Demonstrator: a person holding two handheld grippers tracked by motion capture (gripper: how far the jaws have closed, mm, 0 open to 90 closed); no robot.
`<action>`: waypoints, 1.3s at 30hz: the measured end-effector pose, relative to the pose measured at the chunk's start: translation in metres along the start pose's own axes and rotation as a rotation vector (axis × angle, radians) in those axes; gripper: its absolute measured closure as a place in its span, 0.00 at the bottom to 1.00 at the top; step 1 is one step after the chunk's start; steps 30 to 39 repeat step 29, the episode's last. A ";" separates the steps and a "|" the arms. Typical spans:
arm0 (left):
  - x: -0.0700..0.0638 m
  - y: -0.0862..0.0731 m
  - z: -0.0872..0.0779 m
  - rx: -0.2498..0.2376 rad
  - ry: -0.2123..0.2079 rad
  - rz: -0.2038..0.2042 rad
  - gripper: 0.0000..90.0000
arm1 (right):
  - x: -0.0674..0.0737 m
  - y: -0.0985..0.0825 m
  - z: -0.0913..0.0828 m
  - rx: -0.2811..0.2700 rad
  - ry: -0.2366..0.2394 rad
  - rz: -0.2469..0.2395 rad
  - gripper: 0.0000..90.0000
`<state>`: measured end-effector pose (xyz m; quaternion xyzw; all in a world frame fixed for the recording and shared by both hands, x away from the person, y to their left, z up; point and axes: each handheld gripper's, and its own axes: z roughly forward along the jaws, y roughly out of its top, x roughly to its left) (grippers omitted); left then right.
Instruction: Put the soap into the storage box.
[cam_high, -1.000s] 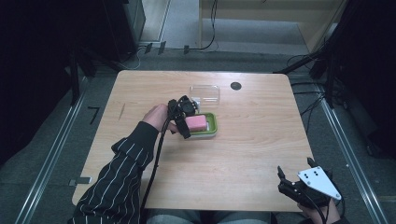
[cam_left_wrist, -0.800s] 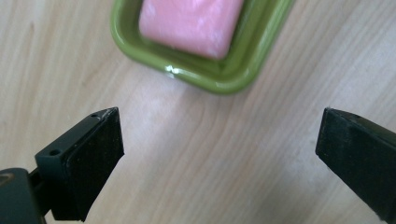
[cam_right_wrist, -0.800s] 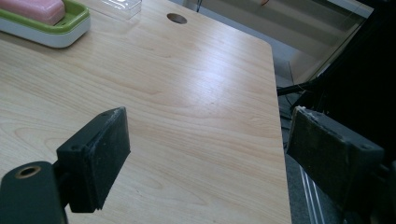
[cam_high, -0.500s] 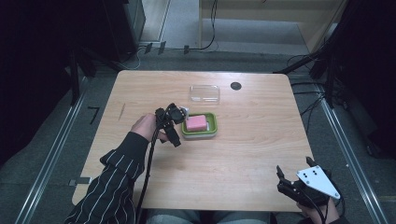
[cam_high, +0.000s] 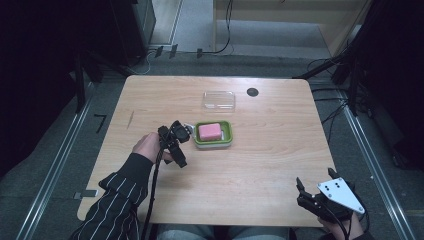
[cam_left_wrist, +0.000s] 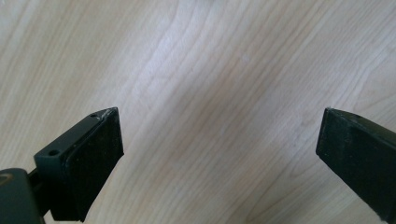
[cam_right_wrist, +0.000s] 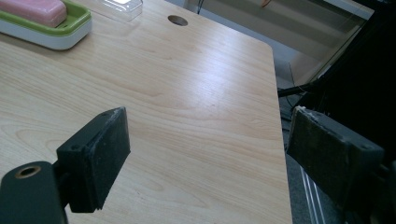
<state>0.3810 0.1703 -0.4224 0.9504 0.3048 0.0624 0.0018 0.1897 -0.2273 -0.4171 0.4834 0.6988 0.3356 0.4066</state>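
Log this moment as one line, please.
left gripper: open, beside soap dish | soap: in dish | right gripper: open, table edge

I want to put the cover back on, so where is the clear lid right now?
In the high view the clear lid lies flat on the table's far side, just behind the green soap dish and left of the round hole.

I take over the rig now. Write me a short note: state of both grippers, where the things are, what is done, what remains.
Left gripper: jaws open, holding nothing, over bare table just left of the soap dish.
Right gripper: jaws open, holding nothing, at the table's near right corner.
Pink soap lies in the green soap dish near the table's middle.
Clear lid lies on the table behind the dish, apart from it.
Done: soap is in the dish.
Left, probably: put the lid on the dish.
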 end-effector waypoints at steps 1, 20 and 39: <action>-0.001 -0.003 0.000 0.001 -0.002 0.001 0.01 | 0.000 0.000 0.000 0.001 -0.001 0.000 0.15; -0.028 -0.057 0.016 0.060 -0.013 -0.057 0.01 | 0.000 0.000 0.000 -0.003 -0.003 0.001 0.15; -0.025 -0.069 0.023 0.071 -0.047 -0.090 0.01 | 0.000 0.000 0.000 -0.002 -0.006 -0.002 0.15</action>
